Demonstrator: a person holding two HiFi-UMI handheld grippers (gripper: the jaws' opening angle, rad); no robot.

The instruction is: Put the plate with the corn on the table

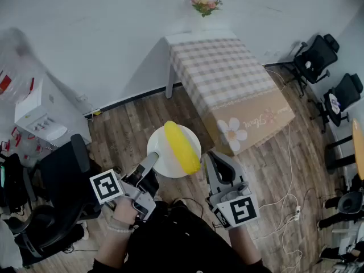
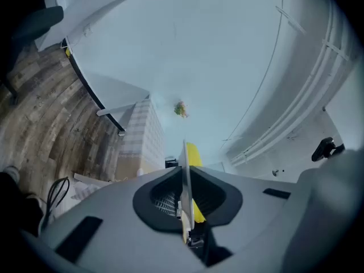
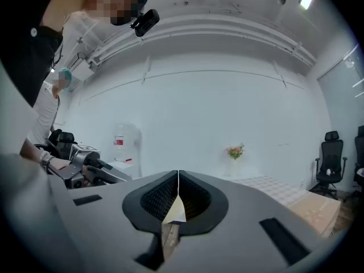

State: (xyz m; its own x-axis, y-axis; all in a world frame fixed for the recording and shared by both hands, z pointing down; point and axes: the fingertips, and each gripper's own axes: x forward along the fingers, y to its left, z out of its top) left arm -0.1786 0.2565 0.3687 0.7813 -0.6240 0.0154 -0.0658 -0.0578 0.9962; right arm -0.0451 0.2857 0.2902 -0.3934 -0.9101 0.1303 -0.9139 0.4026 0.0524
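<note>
Plate: I see the white plate (image 1: 160, 153) held up over the wooden floor (image 1: 128, 131), off the near left side of the tabletop (image 1: 223, 73) and well short of it, so it is not set down.
Corn: the yellow corn (image 1: 182, 147) lies on the plate, on the half nearer the tabletop, and its near end overhangs the rim.
Corn long axis: it runs roughly parallel to the tabletop's long sides. One end points away from me towards the wall behind the tabletop. The other points back at me and a little to my right.
Left hand-held gripper: my left hand-held gripper (image 1: 152, 161) is on the plate's rim on the side away from the tabletop. In the left gripper view the rim stands edge-on between the jaws, which are clamped on it, with the corn showing just past the edge.
Right hand-held gripper: my right hand-held gripper (image 1: 211, 157) sits below the tabletop's near corner, just beside the corn's near end. In the right gripper view its jaws are together with nothing between them. I cannot tell whether it touches the plate.
Tabletop: it has a checked cloth, a flower print on its near hanging edge, and flowers (image 1: 206, 5) at its far end by the wall.
</note>
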